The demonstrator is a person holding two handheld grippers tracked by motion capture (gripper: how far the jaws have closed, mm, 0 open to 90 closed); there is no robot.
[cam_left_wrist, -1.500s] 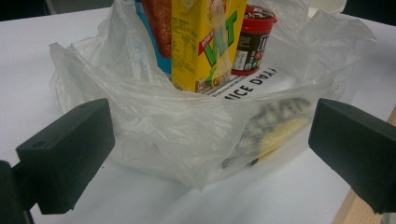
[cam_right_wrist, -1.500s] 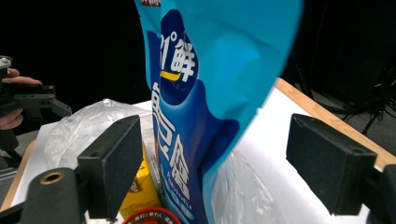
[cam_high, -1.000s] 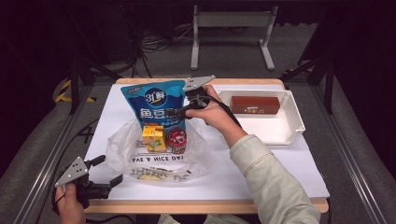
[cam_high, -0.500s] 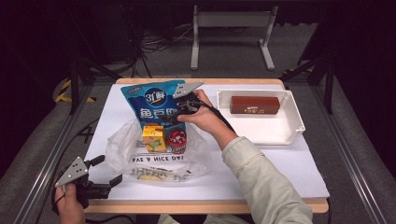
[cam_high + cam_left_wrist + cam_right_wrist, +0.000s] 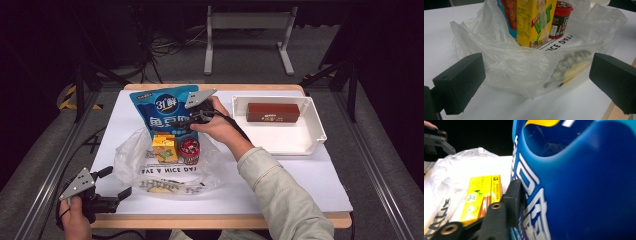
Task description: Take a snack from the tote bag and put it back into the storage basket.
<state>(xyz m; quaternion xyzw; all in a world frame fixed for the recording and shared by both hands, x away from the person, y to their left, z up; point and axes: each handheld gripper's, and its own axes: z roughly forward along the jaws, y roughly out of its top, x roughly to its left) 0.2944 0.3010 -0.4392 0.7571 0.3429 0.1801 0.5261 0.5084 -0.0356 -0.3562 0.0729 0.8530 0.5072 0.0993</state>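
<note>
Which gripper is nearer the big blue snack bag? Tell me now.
Right. The right gripper is at the blue snack bag, one jaw pressed against its face. The left gripper sits at the table's near-left corner, well short of it.

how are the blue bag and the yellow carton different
The blue bag is large, soft and glossy; the yellow carton is small, stiff and boxy. The right gripper, whose jaws have just been closing, has the bag between them; nothing touches the carton. Both stand in the clear plastic bag.
</note>
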